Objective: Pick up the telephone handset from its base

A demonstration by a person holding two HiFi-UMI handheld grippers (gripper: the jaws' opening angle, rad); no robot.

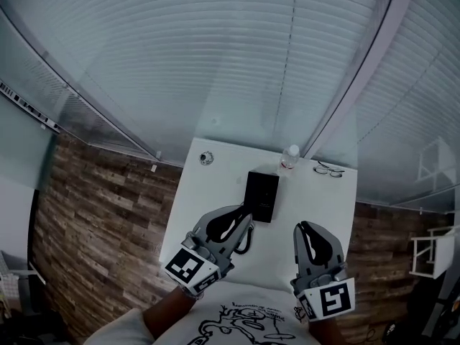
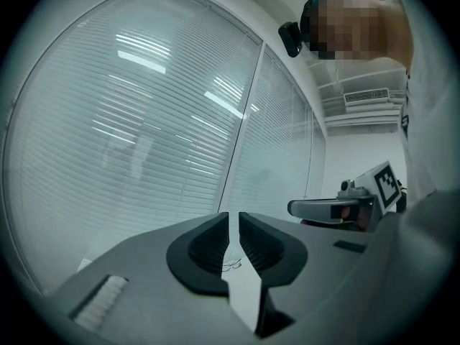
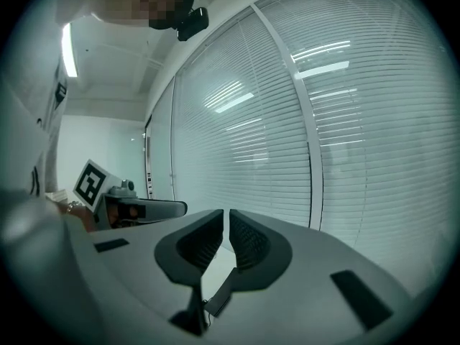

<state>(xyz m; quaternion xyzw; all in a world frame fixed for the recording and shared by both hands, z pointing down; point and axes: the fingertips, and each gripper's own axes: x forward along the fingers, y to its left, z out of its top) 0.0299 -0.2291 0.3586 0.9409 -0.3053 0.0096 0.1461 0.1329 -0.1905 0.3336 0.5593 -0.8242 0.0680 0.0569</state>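
A black telephone, its handset lying on the base, sits in the middle of a white table. My left gripper hovers just short of the phone's near left corner, jaws shut with nothing between them. My right gripper hangs to the right of the phone and nearer to me, its jaws also together and empty. In the right gripper view a black edge of the phone shows below the shut jaws. The left gripper view looks past its shut jaws along the white tabletop.
At the table's far edge stand a clear bottle, a pair of glasses to its right and a small round object at the left. Window blinds rise behind the table. Wood-pattern floor flanks both sides.
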